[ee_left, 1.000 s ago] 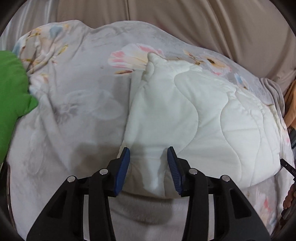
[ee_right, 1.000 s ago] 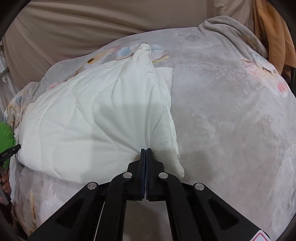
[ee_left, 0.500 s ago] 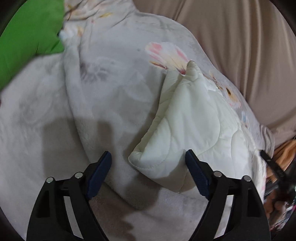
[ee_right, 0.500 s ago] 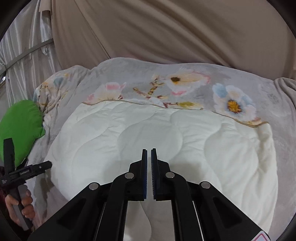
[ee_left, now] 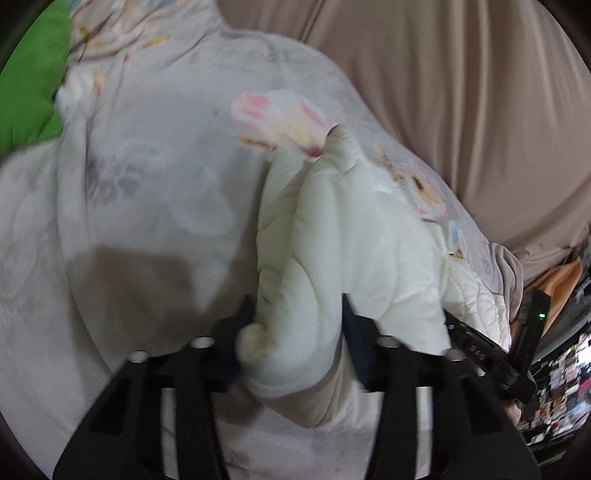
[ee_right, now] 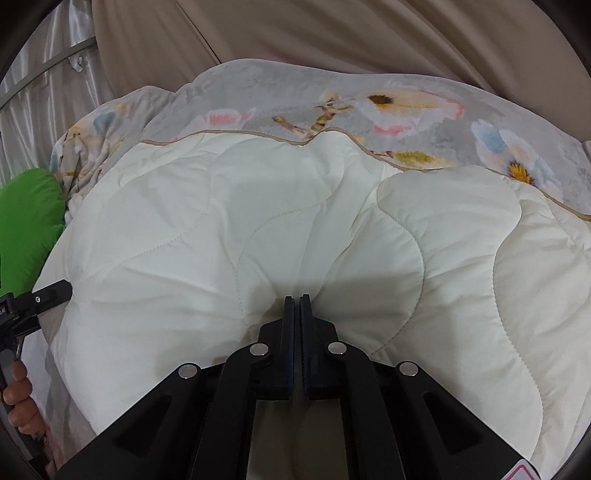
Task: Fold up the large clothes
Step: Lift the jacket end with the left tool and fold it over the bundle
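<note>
The cream quilted blanket [ee_right: 258, 236] lies spread on a grey floral bed cover [ee_right: 280, 88], its long side running left to right in the right wrist view, its piped edge toward the beige curtain [ee_right: 332, 33]. The right gripper [ee_right: 295, 299] is clenched on a pinch of its near edge. The left gripper [ee_left: 295, 325] is closing around a bunched corner. A green cushion [ee_right: 26, 229] sits at the left.
</note>
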`<action>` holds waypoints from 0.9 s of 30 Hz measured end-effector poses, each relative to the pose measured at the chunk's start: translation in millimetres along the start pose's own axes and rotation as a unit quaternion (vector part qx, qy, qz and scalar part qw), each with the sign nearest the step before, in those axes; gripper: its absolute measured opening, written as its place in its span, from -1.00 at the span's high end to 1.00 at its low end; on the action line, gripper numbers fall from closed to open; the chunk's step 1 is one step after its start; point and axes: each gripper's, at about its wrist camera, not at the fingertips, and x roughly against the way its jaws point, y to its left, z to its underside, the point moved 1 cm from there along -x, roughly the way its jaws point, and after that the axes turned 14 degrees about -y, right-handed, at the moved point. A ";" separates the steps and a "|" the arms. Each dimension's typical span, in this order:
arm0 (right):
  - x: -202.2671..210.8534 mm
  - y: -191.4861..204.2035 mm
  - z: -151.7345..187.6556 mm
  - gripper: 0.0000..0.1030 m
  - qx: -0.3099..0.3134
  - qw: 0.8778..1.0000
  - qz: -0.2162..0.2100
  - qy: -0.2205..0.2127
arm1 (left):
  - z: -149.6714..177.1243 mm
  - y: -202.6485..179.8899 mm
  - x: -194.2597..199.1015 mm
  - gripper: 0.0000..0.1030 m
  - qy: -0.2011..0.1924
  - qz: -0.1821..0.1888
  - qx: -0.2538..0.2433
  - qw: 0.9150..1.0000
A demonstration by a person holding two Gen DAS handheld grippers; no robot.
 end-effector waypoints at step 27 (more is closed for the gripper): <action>74.9 -33.8 83.3 1.00 -0.144 0.982 -0.118 0.015 | 25.9 -250.7 60.7 0.72 -0.056 0.233 -0.214 0.947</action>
